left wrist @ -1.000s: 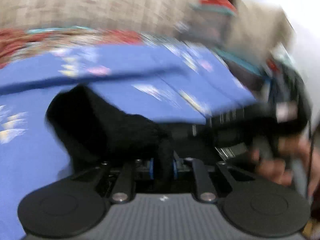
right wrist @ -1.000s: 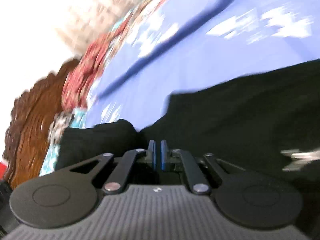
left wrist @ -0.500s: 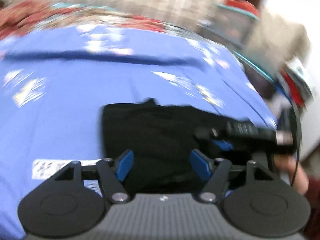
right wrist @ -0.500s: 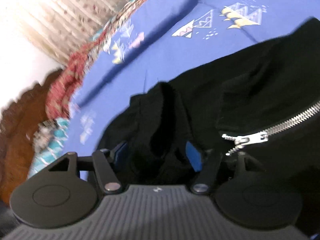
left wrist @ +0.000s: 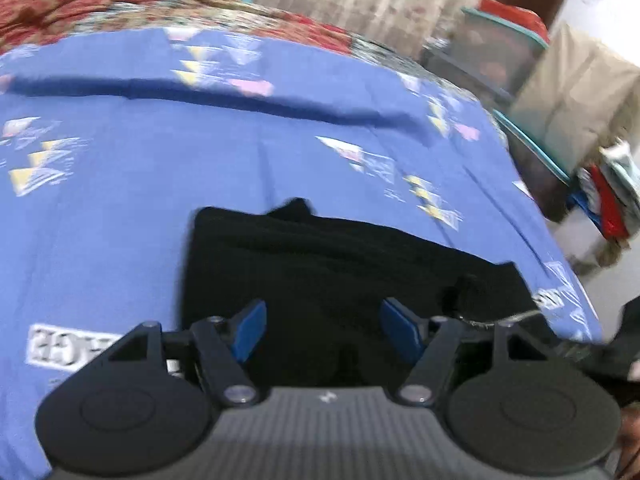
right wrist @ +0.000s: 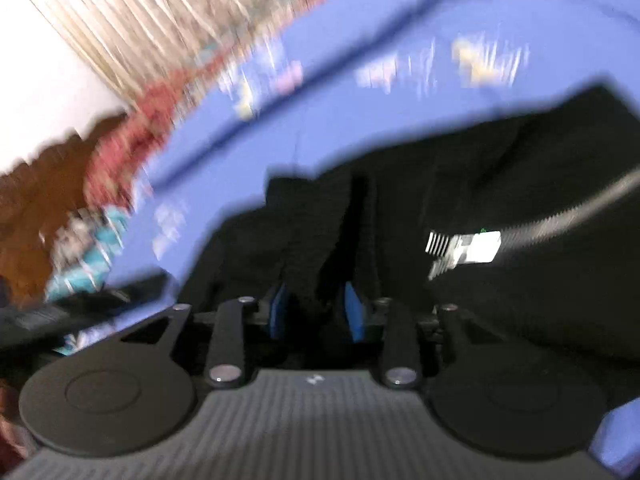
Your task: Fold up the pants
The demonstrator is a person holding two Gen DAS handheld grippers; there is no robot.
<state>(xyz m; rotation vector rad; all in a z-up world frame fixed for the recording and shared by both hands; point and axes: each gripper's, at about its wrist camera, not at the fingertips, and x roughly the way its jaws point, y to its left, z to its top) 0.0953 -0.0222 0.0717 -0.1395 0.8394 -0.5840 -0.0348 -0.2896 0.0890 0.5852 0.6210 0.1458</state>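
The blue bedsheet [left wrist: 200, 184] fills most of both views, and on it lie your black pants [left wrist: 328, 264], folded into a dark block that sits in the lower middle of the left wrist view and runs off toward the lower right. Their long axis goes from the squared corner at centre left across to the right edge of that frame. In the right wrist view the pants [right wrist: 500, 168] fill the right half, with a raised fold of cloth climbing up the centre of the frame.

Your left gripper [left wrist: 322, 330] stands wide, nothing pinched, with the pants just beyond and beneath its fingers. Your right gripper [right wrist: 316, 312] is the nearer one: its jaws are closing, and that raised fold sits right between them; blur hides whether the pads press on it yet. So any next pull looks like it starts from your right side.

The metal zipper [right wrist: 468, 246] shows at centre right of the right view, well apart from the fold.

A white printed patch [left wrist: 72, 346] on the sheet, lower left of the left view, carries dark lettering too smeared to read. No brand is legible anywhere.
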